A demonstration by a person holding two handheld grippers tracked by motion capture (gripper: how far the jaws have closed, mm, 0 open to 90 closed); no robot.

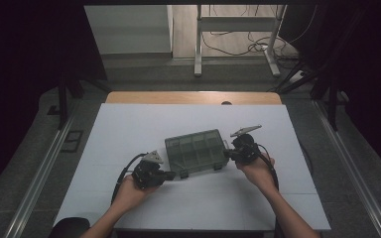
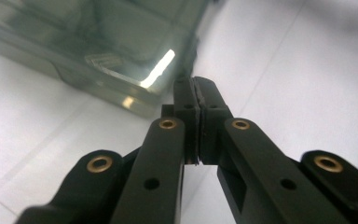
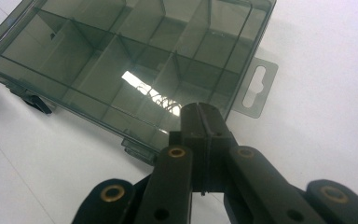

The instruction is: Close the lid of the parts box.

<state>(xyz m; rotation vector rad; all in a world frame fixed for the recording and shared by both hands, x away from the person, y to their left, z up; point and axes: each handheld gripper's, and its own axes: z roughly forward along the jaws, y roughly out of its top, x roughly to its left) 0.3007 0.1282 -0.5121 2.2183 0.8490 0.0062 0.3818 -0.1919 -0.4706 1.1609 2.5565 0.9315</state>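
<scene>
Both grippers pinched together, nothing held: left gripper & right gripper flank compartment box on worktop.

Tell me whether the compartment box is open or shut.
Shut. The smoky clear lid of the compartment box lies flat over the dividers, which show through it, and no lid stands raised in the high view. The compartments look empty.

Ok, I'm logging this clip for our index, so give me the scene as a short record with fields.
Surface: white table
Object: smoky clear compartment box, lid closed, lying flat
Left gripper: jaws shut, empty, at the box's near-left corner
Right gripper: jaws shut, empty, at the box's right end
Box detail: hang tab on one end
</scene>
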